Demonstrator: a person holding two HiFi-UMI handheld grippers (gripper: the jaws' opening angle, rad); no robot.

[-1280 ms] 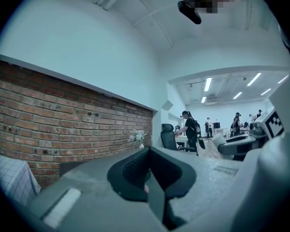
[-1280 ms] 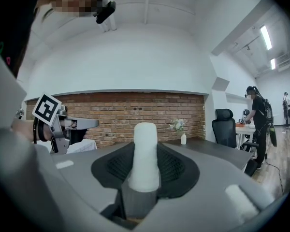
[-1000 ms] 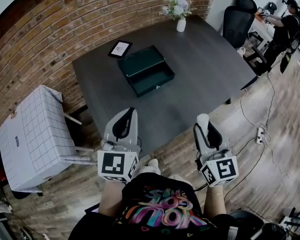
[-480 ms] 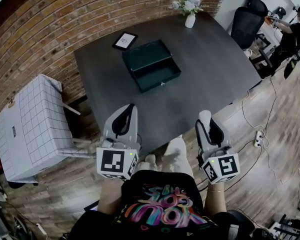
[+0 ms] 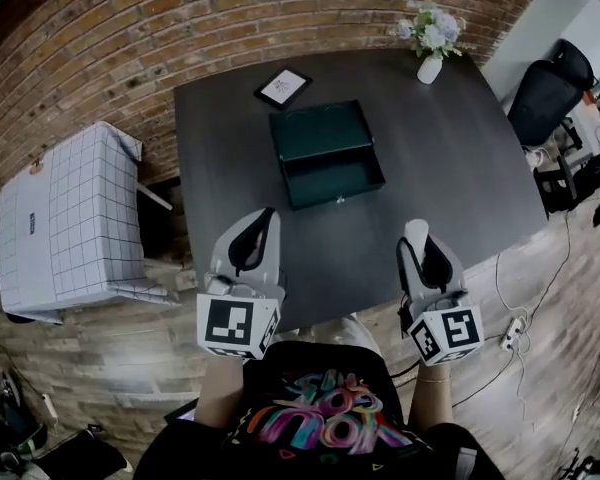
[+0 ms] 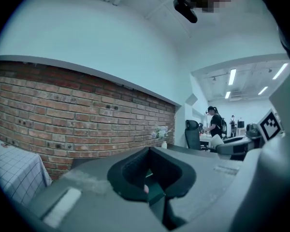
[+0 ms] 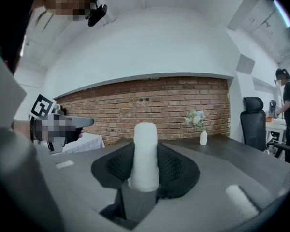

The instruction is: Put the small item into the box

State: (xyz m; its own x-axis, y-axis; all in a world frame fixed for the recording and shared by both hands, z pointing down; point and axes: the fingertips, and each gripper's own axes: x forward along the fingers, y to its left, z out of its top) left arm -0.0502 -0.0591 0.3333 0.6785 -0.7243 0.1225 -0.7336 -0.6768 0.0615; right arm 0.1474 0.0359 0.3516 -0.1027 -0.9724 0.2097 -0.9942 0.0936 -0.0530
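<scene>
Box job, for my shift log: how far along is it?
Done: the box lies open on the table. In hand: the right gripper grips the white item at the table's near edge, short of the box. Remaining: placing it inside.

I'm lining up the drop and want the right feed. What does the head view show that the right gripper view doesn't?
Only the head view: the open green box and the framed card behind it, so the target shows only here.
Only the right gripper view: close up, the right gripper's fingers closed on both sides of the upright white small item.
Both: the dark table, the brick wall, the flower vase and the left gripper.
</scene>
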